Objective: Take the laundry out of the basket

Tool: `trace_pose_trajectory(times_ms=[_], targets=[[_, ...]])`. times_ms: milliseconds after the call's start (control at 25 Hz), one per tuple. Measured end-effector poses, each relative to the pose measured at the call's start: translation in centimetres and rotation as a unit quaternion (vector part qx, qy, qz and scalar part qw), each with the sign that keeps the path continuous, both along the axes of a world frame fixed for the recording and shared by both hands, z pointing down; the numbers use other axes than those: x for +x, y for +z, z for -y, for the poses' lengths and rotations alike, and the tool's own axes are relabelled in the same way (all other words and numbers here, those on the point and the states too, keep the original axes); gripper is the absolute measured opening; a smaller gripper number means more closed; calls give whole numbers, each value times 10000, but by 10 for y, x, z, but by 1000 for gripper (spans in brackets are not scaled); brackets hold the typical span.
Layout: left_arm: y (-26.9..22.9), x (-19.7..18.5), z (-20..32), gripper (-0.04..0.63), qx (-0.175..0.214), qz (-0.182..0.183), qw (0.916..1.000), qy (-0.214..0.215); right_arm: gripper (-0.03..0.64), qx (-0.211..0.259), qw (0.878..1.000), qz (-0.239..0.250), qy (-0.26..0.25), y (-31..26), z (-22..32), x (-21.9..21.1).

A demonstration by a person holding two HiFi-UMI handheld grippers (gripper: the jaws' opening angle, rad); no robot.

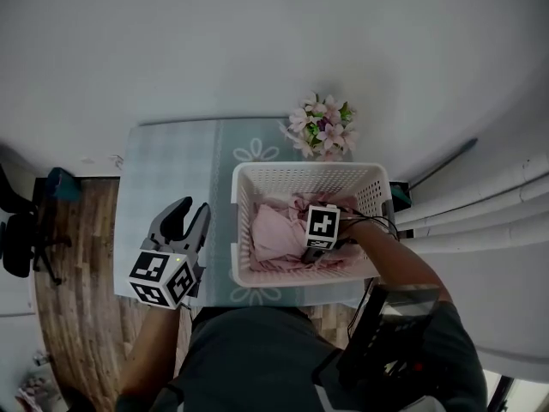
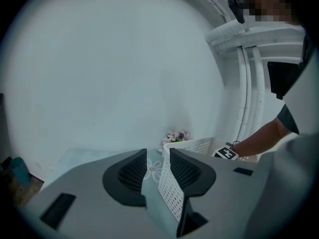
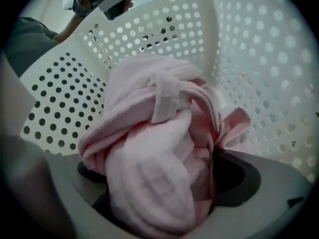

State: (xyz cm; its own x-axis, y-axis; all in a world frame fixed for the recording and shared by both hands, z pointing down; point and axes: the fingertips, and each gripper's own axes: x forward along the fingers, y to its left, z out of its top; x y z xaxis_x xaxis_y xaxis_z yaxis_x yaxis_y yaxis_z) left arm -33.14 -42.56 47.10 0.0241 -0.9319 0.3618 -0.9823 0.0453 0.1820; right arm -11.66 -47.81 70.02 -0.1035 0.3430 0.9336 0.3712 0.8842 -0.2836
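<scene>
**Laundry basket on the desk: contents and holdings**

Item 1. We list one white perforated basket point(image 1: 305, 170). It stands on the desk point(image 1: 163, 170), which is covered by a pale checked cloth point(image 1: 257, 151) with a flower print.

Item 2. Inside the basket lies the laundry point(image 1: 276, 230), a bundle of pink towelling. It is crumpled and looped over itself and rests on the basket's bottom, below the rim on every side.

Item 3. The right gripper point(image 3: 164, 169) reaches down inside the basket, with its marker cube just above the bundle. Its fingers point(image 3: 244, 180) stand spread wide to either side of the laundry, and the pink cloth bulges into the gap between them.

Item 4. The left gripper point(image 1: 192, 209) hangs over the desk just left of the basket, outside its left wall and not touching it. Its fingers point(image 2: 130, 176) are parted by a narrow gap with nothing held in it. Through that gap we see only the desk cloth and the basket's near corner further off.

Item 5. A small bunch of pink and white flowers point(image 1: 322, 127) sits just beyond the basket's far rim.

Item 6. The person's forearm point(image 1: 403, 260) crosses the basket's near right corner, leading to the right gripper.

Item 7. Well left of the basket, past the desk edge, we note a wooden floor point(image 1: 77, 264) and a dark chair point(image 1: 17, 239).
</scene>
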Motion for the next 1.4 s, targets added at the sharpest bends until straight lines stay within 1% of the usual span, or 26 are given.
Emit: trace_pose_trajectory(times_ms=[240,440,560,720,880,920,1080,1160,1240,1400], targets=[[7,-2,-1,132,-31,-165,9998,-45,577,99,9999,15,-110,8,-3,-1],[8,-3,2,132,-15,-117,9999,-38,577,273,9995,-19,-159,13,-3,-2],[10,-4,2,132,-17,-173,9998,-27,577,404,9990,4,-166,15,-3,-3],[15,-1,2,132,-29,-273,9996,16,575,605,9980,-136,-152,18,-2,-4],[12,5,2,132,14,-298,9995,82,567,667,9975,-98,-218,17,-4,-6],[10,5,1,132,42,-299,9995,85,553,655,9975,-90,-237,16,-5,-6],[1,6,-6,132,102,-200,9997,68,454,632,9976,-136,-231,13,-12,-4],[-3,6,-12,132,126,-169,9998,51,415,643,9976,-159,-195,12,-15,-1],[-7,7,-17,132,164,-159,9997,20,394,624,9978,-59,-199,11,-16,-1],[-18,11,-23,131,276,-106,9996,5,377,693,9973,90,-215,7,-18,-1]])
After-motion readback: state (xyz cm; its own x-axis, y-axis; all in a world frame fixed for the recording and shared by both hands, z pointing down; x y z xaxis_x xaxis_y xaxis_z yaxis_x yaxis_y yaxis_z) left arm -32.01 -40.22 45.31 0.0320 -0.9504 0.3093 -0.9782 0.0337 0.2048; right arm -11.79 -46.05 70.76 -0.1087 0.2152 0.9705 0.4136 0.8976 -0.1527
